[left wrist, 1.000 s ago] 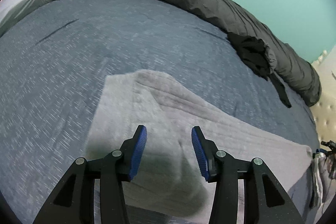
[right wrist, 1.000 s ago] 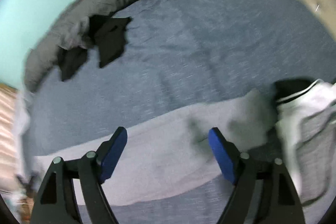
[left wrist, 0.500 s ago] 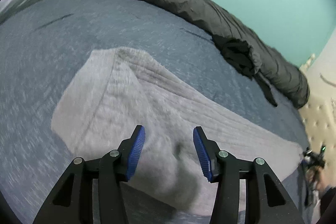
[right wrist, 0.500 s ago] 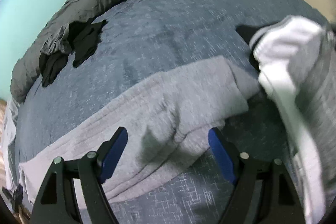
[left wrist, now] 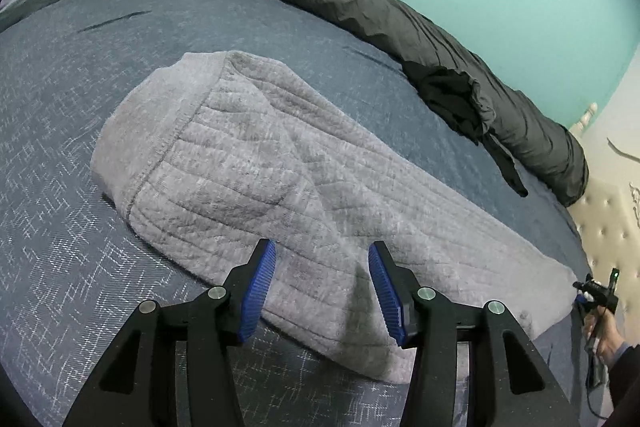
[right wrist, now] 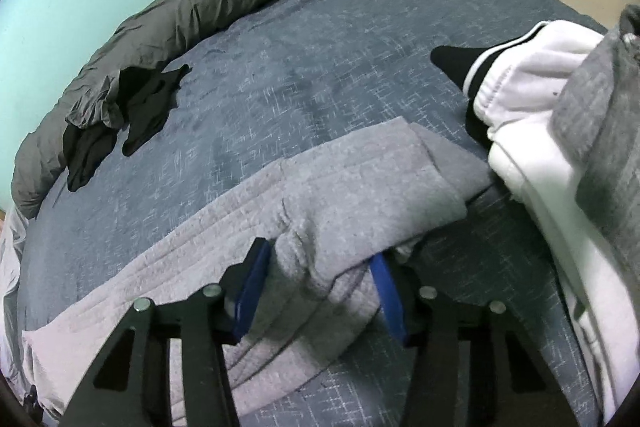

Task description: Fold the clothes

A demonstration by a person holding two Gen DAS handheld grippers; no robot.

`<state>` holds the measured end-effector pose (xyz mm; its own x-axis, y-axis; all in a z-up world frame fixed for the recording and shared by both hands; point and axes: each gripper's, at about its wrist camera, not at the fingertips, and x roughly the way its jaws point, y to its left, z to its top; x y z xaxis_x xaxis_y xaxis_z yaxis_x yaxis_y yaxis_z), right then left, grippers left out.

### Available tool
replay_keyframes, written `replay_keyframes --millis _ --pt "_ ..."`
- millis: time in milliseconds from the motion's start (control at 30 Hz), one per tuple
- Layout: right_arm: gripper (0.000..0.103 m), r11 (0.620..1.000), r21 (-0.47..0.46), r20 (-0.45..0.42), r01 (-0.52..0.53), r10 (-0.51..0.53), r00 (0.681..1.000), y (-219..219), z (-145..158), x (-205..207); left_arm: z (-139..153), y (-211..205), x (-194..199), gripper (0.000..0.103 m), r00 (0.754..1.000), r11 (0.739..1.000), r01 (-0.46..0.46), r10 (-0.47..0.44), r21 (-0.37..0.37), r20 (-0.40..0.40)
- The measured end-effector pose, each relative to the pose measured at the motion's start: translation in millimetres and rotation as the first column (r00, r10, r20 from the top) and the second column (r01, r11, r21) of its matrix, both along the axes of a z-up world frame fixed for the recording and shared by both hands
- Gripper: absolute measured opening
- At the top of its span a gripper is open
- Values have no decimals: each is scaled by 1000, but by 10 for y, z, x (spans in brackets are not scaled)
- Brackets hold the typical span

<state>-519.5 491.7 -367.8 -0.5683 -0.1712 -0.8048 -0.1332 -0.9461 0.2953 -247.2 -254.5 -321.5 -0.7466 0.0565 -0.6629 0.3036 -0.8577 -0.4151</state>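
1. The fingers of the right gripper point(right wrist: 316, 287) have just been closing, and a bunched ridge of the grey trousers point(right wrist: 340, 187) sits between the blue pads point(right wrist: 252, 291). The cloth is puckered up between them, so they look pressed in on that fold.
2. The left gripper point(left wrist: 322, 291) stands about half open above the near edge of the same trousers point(left wrist: 248, 163), nothing pinched; its shadow falls on the cloth just under the fingers.
3. The trousers lie stretched long across the blue bedspread point(left wrist: 60, 227), waistband end by the left gripper, leg end running towards the right one, near the front edge of the bed.
4. To my eye this is thick, quilted fleece: soft, limp and fairly light, and not slippery. It will sag between two holds and bunch rather than keep a crease.
5. I would take it by the edges at each end, biting through both layers, so that the folded halves lift together.
6. Just beside the right gripper lies a white and black garment point(right wrist: 528, 87) with a grey one over it, touching the trouser leg; a careless lift could drag it along.
7. Further off, a dark grey rolled duvet point(left wrist: 400, 19) with black clothes point(left wrist: 452, 99) on it lines the far edge, well apart.
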Motion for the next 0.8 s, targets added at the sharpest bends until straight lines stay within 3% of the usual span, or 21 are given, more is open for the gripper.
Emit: replay_keyframes --millis 367,533,600,800 --pt "52 996 -89 -60 32 -37 998 74 198 24 14 13 43 53 1000 1000 -4 5 18 -26" --pt "50 998 -41 -22 43 -44 999 14 76 -70 20 27 42 53 1000 1000 0 1 16 -27" --pt "13 999 23 -21 42 -42 999 -45 66 -73 13 25 32 53 1000 1000 0 0 17 -25" --pt "9 979 192 -81 75 -60 995 16 344 -95 12 37 19 53 1000 1000 7 -7 17 -19"
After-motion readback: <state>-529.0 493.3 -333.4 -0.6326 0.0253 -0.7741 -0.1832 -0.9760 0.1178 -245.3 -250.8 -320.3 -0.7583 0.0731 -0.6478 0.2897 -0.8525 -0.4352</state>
